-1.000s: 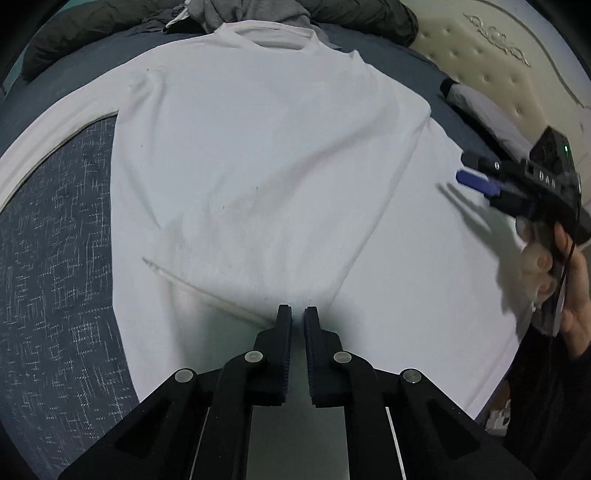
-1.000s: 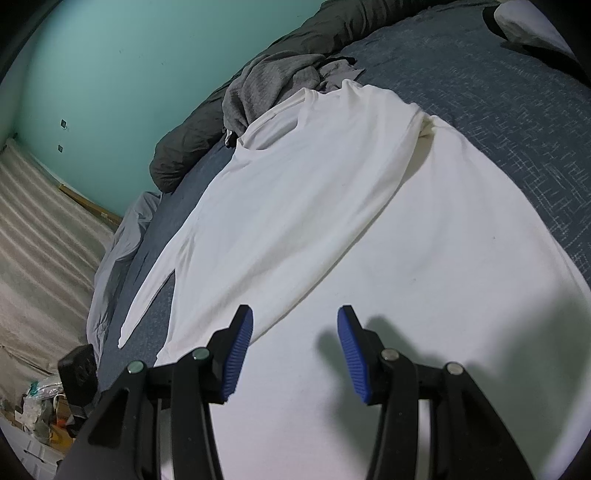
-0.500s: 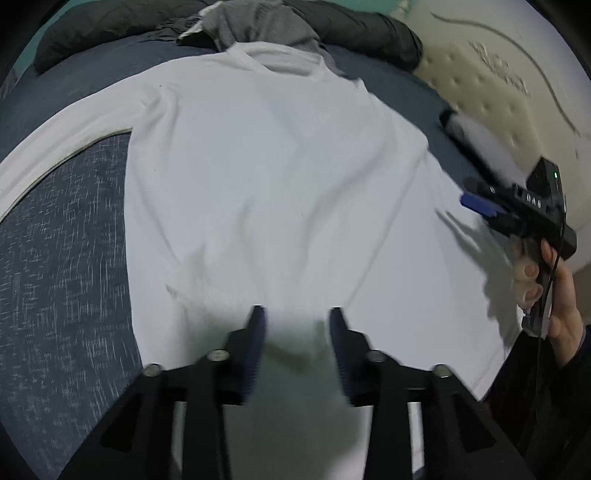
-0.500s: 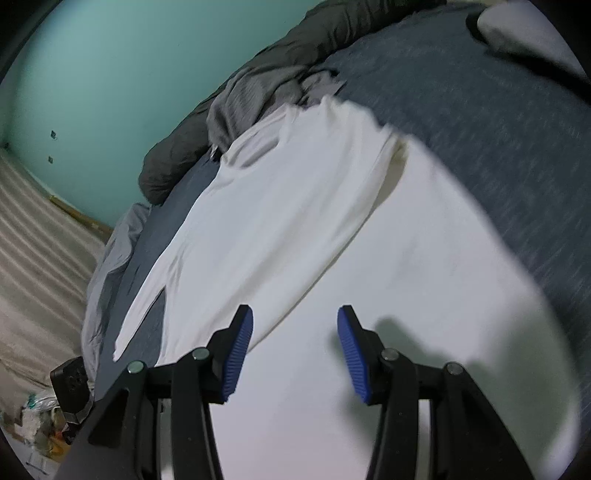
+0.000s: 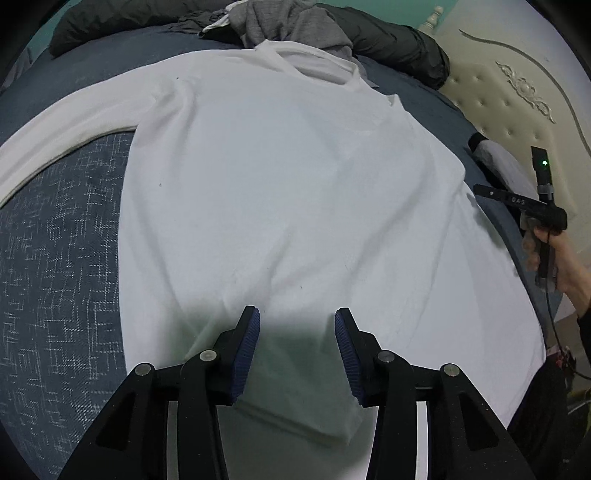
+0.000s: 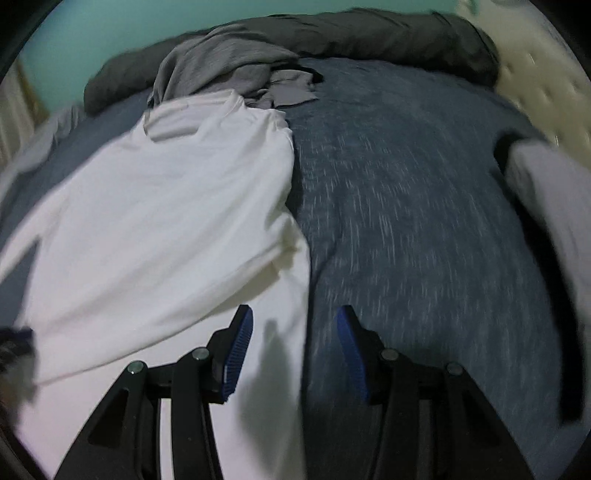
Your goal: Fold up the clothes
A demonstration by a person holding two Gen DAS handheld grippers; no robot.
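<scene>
A dark blue bedspread (image 5: 55,258) with pale flecks is covering the bed and carrying everything else. A white long-sleeved shirt (image 5: 288,192) is lying spread across it, collar toward the far side, one sleeve stretching off to the left and the other side folded in over the body. Behind the collar a dark grey duvet (image 6: 369,33) is lying bunched along the far edge, with a lighter grey garment (image 6: 221,70) heaped against it and touching the shirt's neckline. A cream tufted headboard (image 5: 509,110) is standing at the right.

The left gripper (image 5: 297,334) is hovering over the shirt's near hem, its jaws standing wide apart and holding nothing. The right gripper (image 6: 294,332) is poised above the shirt's right edge where white cloth meets bedspread, its jaws likewise spread wide and empty; that view is blurring.
</scene>
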